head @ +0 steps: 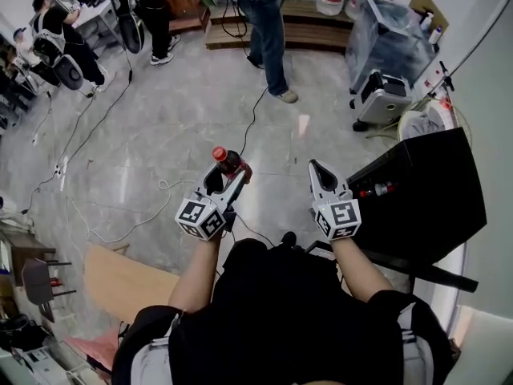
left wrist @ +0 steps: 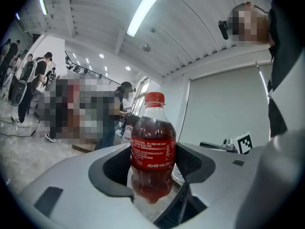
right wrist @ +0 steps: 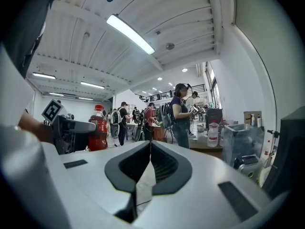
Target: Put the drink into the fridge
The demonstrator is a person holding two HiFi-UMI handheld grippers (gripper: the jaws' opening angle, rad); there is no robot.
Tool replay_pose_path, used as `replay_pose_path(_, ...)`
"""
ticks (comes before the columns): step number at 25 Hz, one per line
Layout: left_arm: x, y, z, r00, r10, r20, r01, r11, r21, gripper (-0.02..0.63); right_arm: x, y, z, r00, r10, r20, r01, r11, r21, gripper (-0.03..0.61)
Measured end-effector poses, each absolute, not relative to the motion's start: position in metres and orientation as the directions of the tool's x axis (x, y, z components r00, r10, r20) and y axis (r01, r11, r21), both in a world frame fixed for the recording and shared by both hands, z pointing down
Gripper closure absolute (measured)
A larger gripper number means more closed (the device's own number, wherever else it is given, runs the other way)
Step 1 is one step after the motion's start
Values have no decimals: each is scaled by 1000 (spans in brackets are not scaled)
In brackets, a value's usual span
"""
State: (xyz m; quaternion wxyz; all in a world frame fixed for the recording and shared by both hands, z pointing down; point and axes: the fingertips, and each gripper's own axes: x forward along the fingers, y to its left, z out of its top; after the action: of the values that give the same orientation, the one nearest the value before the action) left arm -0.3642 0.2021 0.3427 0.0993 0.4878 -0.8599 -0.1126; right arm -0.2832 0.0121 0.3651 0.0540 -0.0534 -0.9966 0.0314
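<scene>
In the head view the left gripper [head: 228, 175] has its jaws pinching the drink bottle [head: 230, 164], held in the air over the floor [head: 160, 135] with the red cap pointing away from the person. The right gripper [head: 322, 172] is just beside it and carries nothing. A black cabinet [head: 425, 191] at the right is probably the fridge, though I cannot tell from this angle whether its door is open. In the left gripper view the jaws clamp the bottle at the label and just below it, so the round, smooth plastic could turn or slide down if the grip eases or the arm swings fast. In the right gripper view the jaws are pressed together with nothing between them, and the bottle shows off to the left. If the door needs pulling, that falls to this gripper, and a hurried reach could knock the bottle against the cabinet edge. A cable [head: 250, 127] on the floor ahead could also catch a foot
</scene>
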Motion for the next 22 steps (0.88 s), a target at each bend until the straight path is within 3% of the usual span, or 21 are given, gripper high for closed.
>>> replay_pose_path(9, -390, 180, 345, -457, -885, 88, -838, 461, 291, 314, -297, -9, 365, -993, 52, 103, 43, 995, -87, 557)
replay_pose_path(22, -405, 81, 334, -160, -984, 79, -947, 175, 268, 314, -263, -82, 362, -954, -269, 131, -282, 956, -87, 557)
